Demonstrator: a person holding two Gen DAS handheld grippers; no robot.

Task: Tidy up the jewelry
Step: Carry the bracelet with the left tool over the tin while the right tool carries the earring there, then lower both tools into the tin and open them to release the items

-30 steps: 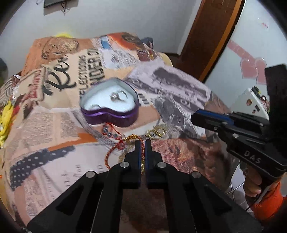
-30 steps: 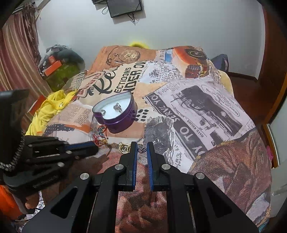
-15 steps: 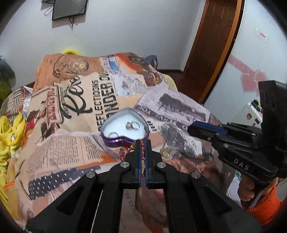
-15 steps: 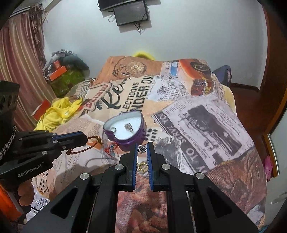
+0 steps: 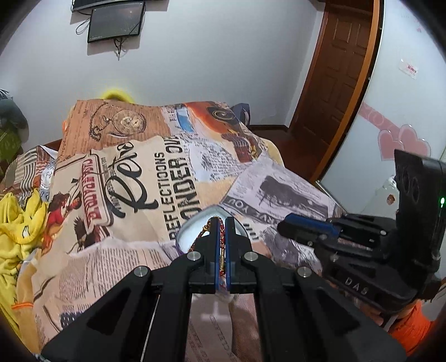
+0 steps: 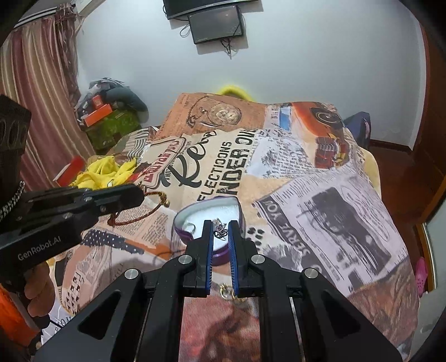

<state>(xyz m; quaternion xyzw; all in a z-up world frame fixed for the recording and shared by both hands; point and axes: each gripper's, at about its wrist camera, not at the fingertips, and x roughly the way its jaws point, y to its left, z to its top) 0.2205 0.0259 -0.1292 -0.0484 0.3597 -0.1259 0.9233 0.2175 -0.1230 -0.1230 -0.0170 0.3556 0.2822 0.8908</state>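
Note:
A purple heart-shaped tin (image 6: pixel 237 211) with a white lining sits on the bed; it also shows in the left wrist view (image 5: pixel 189 225), partly behind my fingers. My left gripper (image 5: pixel 221 222) is shut on a red-and-gold cord bracelet (image 5: pixel 220 236) and holds it in the air; the loop (image 6: pixel 139 211) hangs left of the tin. My right gripper (image 6: pixel 221 227) is slightly parted above the tin, with a small silver ring or earring (image 6: pixel 220 231) between its tips. A silver ring (image 6: pixel 189 227) lies in the tin. Gold earrings (image 6: pixel 227 291) lie on the blanket near the right gripper's base.
A newspaper-print blanket (image 6: pixel 320 200) covers the bed. Yellow cloth (image 6: pixel 103 172) and a red box (image 6: pixel 68 171) lie at the bed's left edge. A wooden door (image 5: pixel 343 69) stands at the right and a wall screen (image 6: pixel 216 25) hangs behind.
Both grippers have risen and tilted up. The left gripper lifted the bracelet off the blanket. The right gripper's fingers have parted slightly over the tin.

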